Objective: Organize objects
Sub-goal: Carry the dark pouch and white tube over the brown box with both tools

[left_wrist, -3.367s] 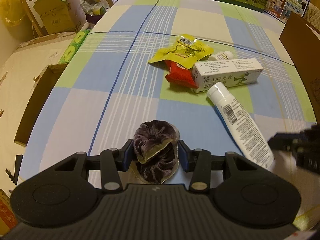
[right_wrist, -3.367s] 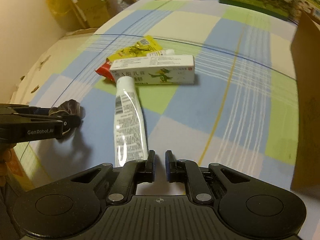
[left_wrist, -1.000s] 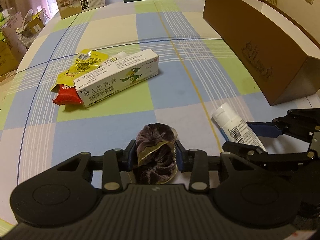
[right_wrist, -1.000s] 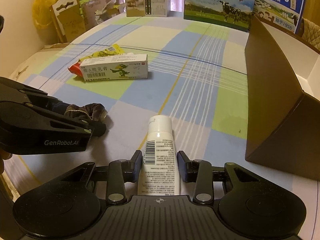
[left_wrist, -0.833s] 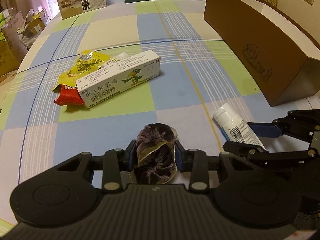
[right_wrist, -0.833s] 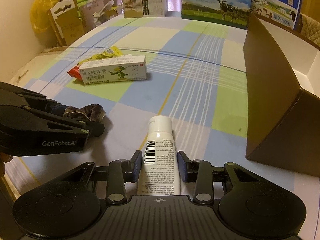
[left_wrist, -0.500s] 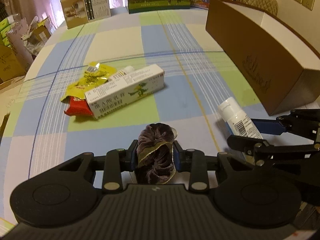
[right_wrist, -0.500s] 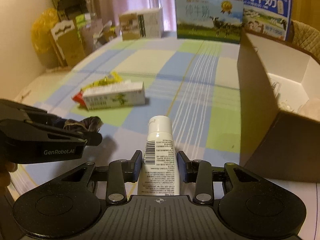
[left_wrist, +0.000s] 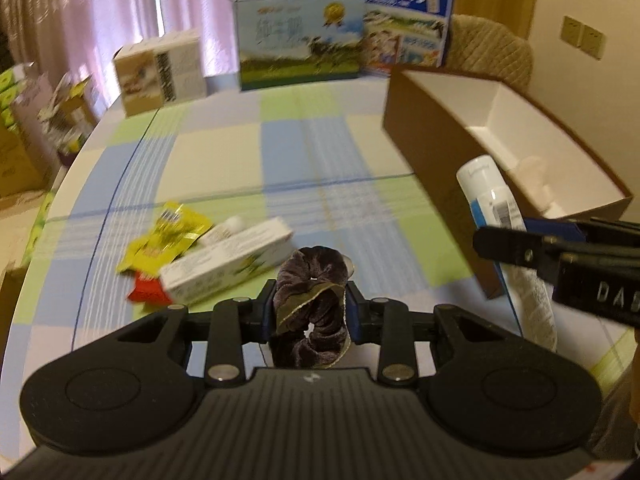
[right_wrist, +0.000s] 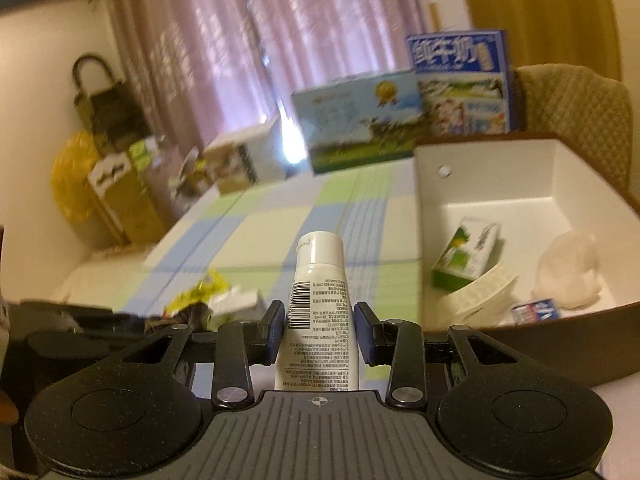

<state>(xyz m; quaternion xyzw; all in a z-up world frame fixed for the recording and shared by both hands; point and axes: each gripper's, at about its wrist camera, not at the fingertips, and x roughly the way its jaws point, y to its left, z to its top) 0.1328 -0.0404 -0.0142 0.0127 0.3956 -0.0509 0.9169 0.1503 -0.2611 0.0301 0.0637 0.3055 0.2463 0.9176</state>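
My left gripper (left_wrist: 310, 306) is shut on a dark purple velvet scrunchie (left_wrist: 312, 300) and holds it above the checked tablecloth. My right gripper (right_wrist: 319, 326) is shut on a white tube (right_wrist: 318, 312), cap pointing forward, lifted off the table; the same tube (left_wrist: 490, 196) shows at the right of the left wrist view. Ahead and right stands the brown box (right_wrist: 500, 208) with a white inside, holding a green carton (right_wrist: 466, 254), a white wad and other small items. A white medicine carton (left_wrist: 228, 266) and yellow and red snack packets (left_wrist: 164, 240) lie on the cloth.
Milk cartons (left_wrist: 300, 42) and a beige box (left_wrist: 160, 72) stand along the table's far edge. A padded chair (right_wrist: 576, 120) sits behind the brown box. Cardboard boxes and a yellow bag (right_wrist: 74, 184) crowd the floor at the left. Curtains hang behind.
Both grippers have risen with their loads, and both views have tilted up. The inside of the brown box now shows in the right wrist view.
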